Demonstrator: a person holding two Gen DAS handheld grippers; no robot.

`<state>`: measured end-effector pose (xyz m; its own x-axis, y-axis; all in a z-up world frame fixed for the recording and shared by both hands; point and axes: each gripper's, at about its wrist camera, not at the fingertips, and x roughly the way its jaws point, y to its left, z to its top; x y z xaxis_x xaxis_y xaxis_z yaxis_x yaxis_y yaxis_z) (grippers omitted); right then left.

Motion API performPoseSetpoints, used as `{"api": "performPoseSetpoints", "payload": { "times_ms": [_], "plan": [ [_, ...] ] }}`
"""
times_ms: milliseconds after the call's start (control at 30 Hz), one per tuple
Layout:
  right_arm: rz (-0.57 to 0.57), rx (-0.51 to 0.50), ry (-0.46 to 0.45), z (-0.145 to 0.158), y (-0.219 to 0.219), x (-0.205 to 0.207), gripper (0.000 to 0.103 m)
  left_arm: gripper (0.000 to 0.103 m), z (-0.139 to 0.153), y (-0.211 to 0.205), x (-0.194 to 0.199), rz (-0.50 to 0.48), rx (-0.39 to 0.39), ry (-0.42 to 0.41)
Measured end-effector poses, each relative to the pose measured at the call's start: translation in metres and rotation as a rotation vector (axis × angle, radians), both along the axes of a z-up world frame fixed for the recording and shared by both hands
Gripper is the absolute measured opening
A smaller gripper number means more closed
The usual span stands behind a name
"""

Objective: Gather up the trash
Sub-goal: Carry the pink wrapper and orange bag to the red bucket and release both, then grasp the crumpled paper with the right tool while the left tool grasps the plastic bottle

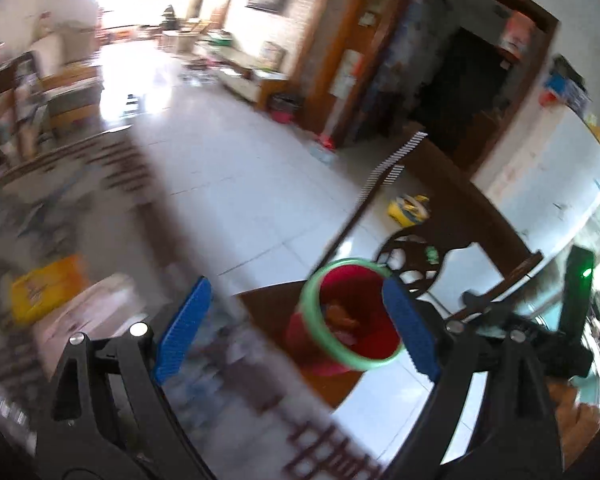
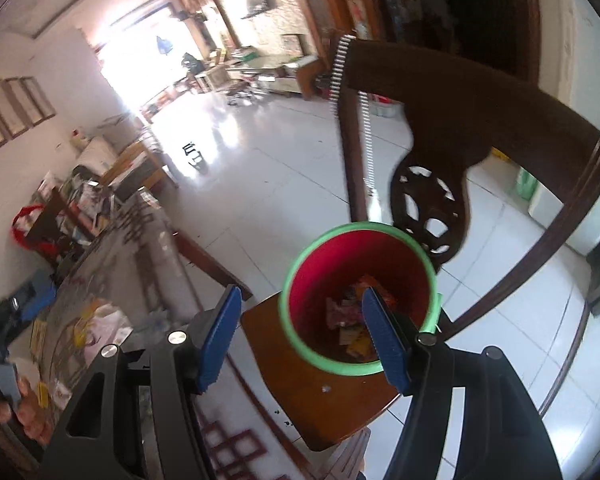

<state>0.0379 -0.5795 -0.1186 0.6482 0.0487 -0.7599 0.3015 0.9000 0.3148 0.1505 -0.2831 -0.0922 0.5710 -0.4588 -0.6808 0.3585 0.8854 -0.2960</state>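
Red plastic bin with green rim [image 2: 358,300] on brown wooden chair seat [image 2: 300,380], lower centre; crumpled wrappers [image 2: 352,320] inside; glass-topped table [image 2: 112,280] left.

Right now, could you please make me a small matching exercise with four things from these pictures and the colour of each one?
Things:
1. Bin wall
2. Bin rim
3. Gripper pads
4. Chair seat

Colours:
A. blue
B. brown wood
C. red
D. light green

Pairs: 1-C, 2-D, 3-A, 4-B
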Motion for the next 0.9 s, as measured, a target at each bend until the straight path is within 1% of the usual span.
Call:
{"api": "performPoseSetpoints", "payload": {
  "times_ms": [167,300,400,533,700,767,900],
  "plan": [
    [0.078,0.007,0.000,0.004,0.046,-0.002,0.062,0.085,-0.003,0.076,-0.030,0.152,0.009,0.027],
    [0.175,0.010,0.029,-0.003,0.093,-0.003,0.062,0.085,0.000,0.130,-0.046,0.248,0.021,0.030],
    [0.274,0.020,0.066,-0.012,0.140,-0.005,0.062,0.085,0.005,0.170,-0.060,0.315,0.032,0.018],
    [0.399,0.030,0.107,-0.026,0.200,-0.006,0.062,0.085,0.006,0.211,-0.075,0.371,0.043,0.013],
    [0.576,0.074,0.184,-0.055,0.280,-0.002,0.062,0.085,-0.002,0.257,-0.087,0.425,0.043,0.046],
    [0.622,0.071,0.206,-0.064,0.304,0.000,0.061,0.085,-0.007,0.273,-0.092,0.449,0.029,0.064],
    [0.650,0.065,0.266,-0.091,0.338,0.007,0.061,0.085,-0.015,0.300,-0.097,0.494,0.025,0.093]
  ]
}}
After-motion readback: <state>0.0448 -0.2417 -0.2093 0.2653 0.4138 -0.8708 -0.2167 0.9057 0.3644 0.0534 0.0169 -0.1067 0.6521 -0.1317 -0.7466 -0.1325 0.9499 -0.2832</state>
